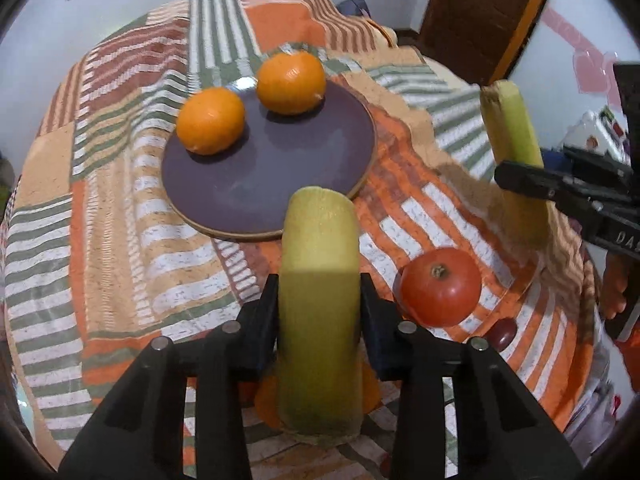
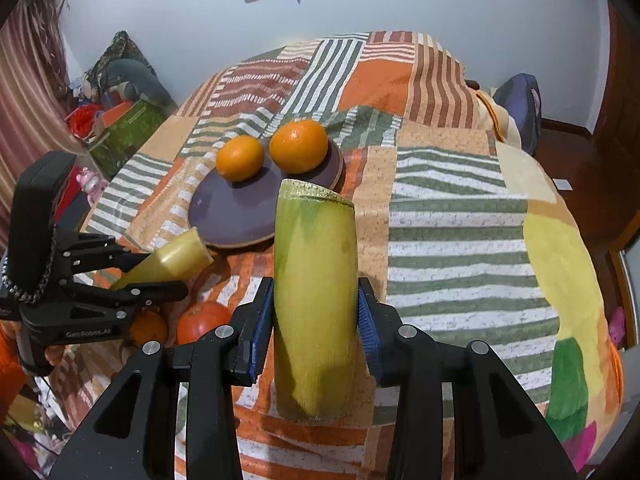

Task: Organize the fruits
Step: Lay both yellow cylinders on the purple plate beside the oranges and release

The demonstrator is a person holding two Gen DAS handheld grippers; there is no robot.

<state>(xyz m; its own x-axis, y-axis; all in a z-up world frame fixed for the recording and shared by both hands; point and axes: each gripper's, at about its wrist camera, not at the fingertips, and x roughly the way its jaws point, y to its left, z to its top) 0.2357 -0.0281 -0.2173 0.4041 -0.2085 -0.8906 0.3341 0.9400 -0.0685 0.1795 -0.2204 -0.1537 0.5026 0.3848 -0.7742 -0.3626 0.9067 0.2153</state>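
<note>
Both sets of jaws were clenched, each on its own corn cob in husk. Left gripper (image 1: 319,298) held the yellower cob (image 1: 318,280) mid-length, pads on both sides, cob pointing up & fwd toward the plate. Right gripper (image 2: 316,312) gripped the greener cob (image 2: 314,300) the same way, blue pads pressed to its flanks; in the left wrist view it showed at far right (image 1: 510,132), lifted off the cloth.

Step in hand, as I read it: both cobs grasped, carry to plate not yet done. Purple plate (image 1: 280,168) lay just ahead on the striped blanket (image 1: 120,220), w/ two oranges (image 1: 211,120) (image 1: 291,82) at its far-left side; near half bare.

Red tomato (image 1: 440,286) sat on the blanket just right of the left cob, off the plate. Another orange fruit (image 2: 149,328) showed under the left gripper in the right view.

Next move prob. calls for lifting clear, swinging each cob over the bare part w/o knocking the oranges or the other gripper, lowering flat, then releasing. Cobs are round, so may roll.
</note>
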